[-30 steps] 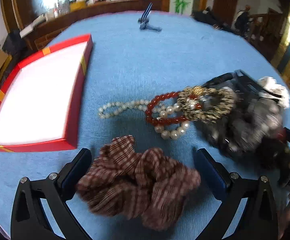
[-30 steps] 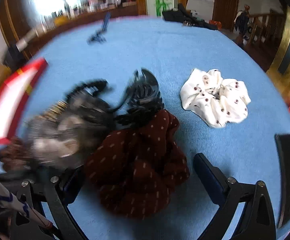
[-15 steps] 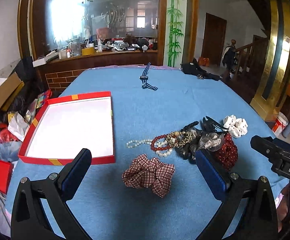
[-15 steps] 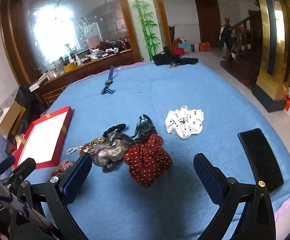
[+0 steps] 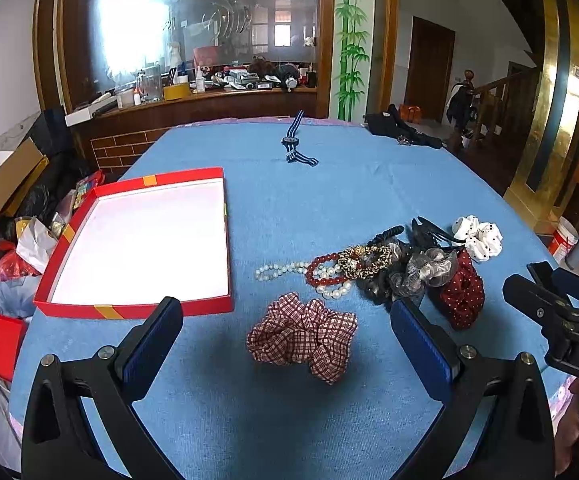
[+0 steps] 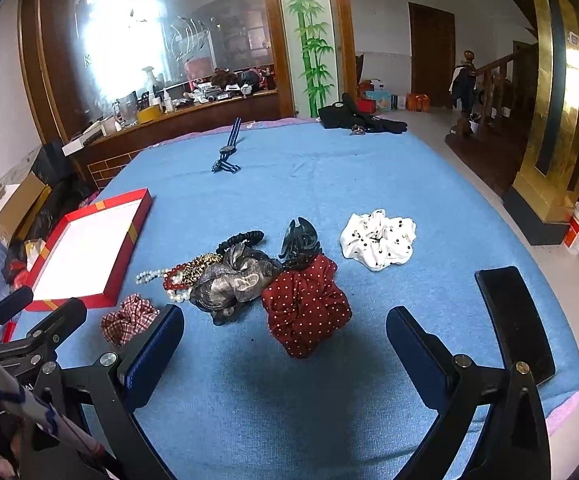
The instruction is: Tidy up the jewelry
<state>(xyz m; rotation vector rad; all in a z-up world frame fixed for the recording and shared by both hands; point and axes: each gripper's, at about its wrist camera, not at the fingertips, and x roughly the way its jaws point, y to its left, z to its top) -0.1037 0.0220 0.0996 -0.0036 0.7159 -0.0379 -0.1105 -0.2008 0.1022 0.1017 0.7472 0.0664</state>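
Note:
On the blue table, a red box with a white inside (image 5: 145, 248) lies at the left; it also shows in the right wrist view (image 6: 85, 256). A checked scrunchie (image 5: 303, 334) lies in front of my open left gripper (image 5: 285, 340). Behind it are a pearl necklace (image 5: 285, 270), a red bead bracelet (image 5: 323, 276), a leopard scrunchie (image 5: 363, 260) and a grey scrunchie (image 5: 425, 268). A dark red dotted scrunchie (image 6: 305, 306) lies in front of my open right gripper (image 6: 283, 346). A white dotted scrunchie (image 6: 377, 238) and a black claw clip (image 6: 299, 236) lie beyond.
A striped-strap watch (image 5: 295, 146) lies far back on the table. A black phone (image 6: 513, 320) lies at the right edge. Dark clothing (image 6: 357, 118) sits at the far edge. Bags and boxes (image 5: 13, 232) crowd the floor at the left.
Both grippers have pulled up and back from close over the scrunchies, so the whole table is in view. Nothing on the table has moved.

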